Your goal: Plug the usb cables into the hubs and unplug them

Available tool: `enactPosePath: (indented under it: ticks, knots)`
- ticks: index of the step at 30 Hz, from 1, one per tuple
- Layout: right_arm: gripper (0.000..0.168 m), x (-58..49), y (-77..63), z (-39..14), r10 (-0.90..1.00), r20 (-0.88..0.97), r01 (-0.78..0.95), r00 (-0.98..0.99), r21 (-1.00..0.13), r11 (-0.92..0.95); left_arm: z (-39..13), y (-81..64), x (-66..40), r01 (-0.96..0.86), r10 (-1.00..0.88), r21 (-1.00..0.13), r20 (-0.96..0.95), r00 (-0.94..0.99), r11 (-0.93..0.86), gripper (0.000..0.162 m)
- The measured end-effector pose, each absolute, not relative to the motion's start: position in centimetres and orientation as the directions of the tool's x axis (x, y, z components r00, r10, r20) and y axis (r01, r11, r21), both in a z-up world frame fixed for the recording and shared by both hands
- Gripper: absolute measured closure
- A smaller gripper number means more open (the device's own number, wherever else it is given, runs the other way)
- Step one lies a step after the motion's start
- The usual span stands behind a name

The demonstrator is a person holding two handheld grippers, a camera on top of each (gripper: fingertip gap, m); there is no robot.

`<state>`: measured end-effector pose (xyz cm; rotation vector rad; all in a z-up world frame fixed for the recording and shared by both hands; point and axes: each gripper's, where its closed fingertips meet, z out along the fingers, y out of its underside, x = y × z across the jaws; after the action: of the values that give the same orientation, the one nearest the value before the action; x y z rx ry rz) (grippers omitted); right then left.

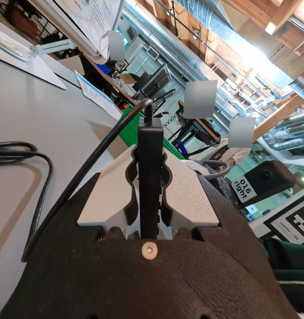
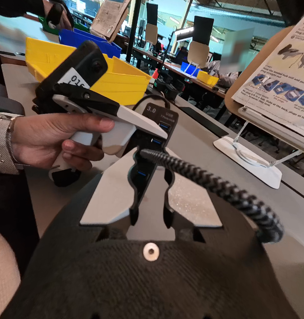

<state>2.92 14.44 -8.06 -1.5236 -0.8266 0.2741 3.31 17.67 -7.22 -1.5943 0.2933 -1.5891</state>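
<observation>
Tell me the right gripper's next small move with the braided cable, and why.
Probably ease the plug straight toward a free blue port. The left gripper clamps the hub edge-on, ports facing the right gripper, which holds the braided cable just at the hub's face.

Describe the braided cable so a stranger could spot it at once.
Start at the grey table, then find the black hub clamped in the left gripper above it. The braided cable arcs from the hub's port face past the right gripper. Its black-and-grey woven sheath sets it apart from the hub's smooth black cable.
</observation>
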Motion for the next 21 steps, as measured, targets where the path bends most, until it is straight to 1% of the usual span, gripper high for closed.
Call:
enactPosePath:
  ticks: [3,7,10,15,18,21]
  knots:
    - [0.139,3.0,14.8,-8.9,0.641,0.29,0.351,0.711,-0.936,0.035,-6.8,18.0,2.7,0.418,-0.686,-0.683,0.707,0.171,-0.599,0.141]
    - [0.145,2.9,14.6,-8.7,0.646,0.286,0.342,0.708,-0.939,0.042,-6.6,17.8,2.8,0.417,-0.691,-0.679,0.707,0.151,-0.604,0.141]
    - [0.147,2.8,14.4,-8.7,0.658,0.272,0.331,0.702,-0.943,0.037,-6.7,17.5,3.2,0.401,-0.7,-0.691,0.697,0.152,-0.601,0.141]
    - [0.147,2.8,14.3,-8.6,0.657,0.285,0.34,0.698,-0.939,0.046,-6.7,17.4,3.2,0.393,-0.694,-0.68,0.708,0.131,-0.619,0.141]
    - [0.148,2.6,14.0,-8.5,0.653,0.388,0.418,0.65,-0.901,0.12,-7.1,17.4,3.4,0.357,-0.681,-0.672,0.722,0.121,-0.649,0.142]
    - [0.153,2.5,13.1,-8.3,0.625,0.572,0.527,0.53,-0.801,0.285,-7.4,16.8,3.8,0.269,-0.66,-0.647,0.75,0.051,-0.714,0.142]
